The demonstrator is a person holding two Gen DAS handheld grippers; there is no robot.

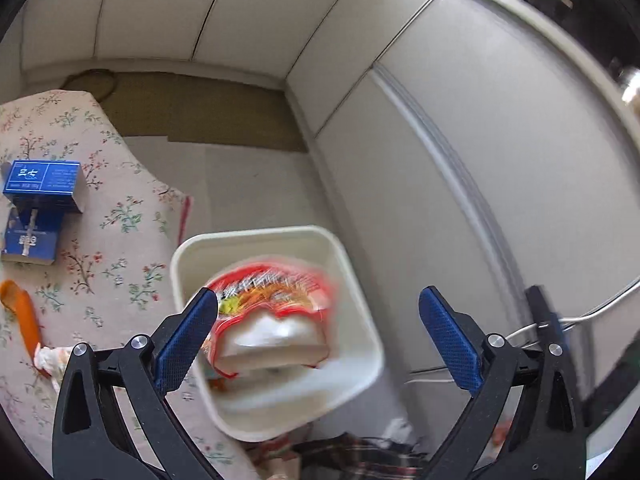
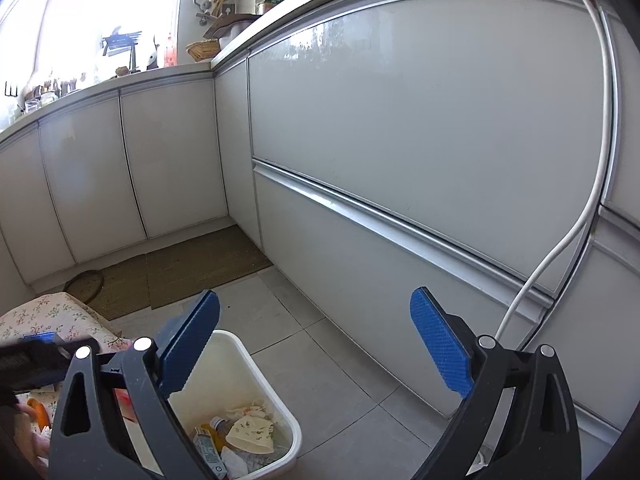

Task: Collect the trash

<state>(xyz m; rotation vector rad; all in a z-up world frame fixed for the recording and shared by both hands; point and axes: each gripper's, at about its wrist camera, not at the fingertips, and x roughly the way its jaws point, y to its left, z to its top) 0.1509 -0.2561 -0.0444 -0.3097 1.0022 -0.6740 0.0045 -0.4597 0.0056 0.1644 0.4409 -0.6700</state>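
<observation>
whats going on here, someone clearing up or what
A person with a gripper in each hand is collecting trash into a white bin on the kitchen floor. The left gripper is open above the bin, and a blurred red wrapper sits over the bin's mouth, apparently just let go. The right gripper is open and holds nothing. Two blue boxes, an orange peel and a crumpled tissue remain on the floral cloth.
</observation>
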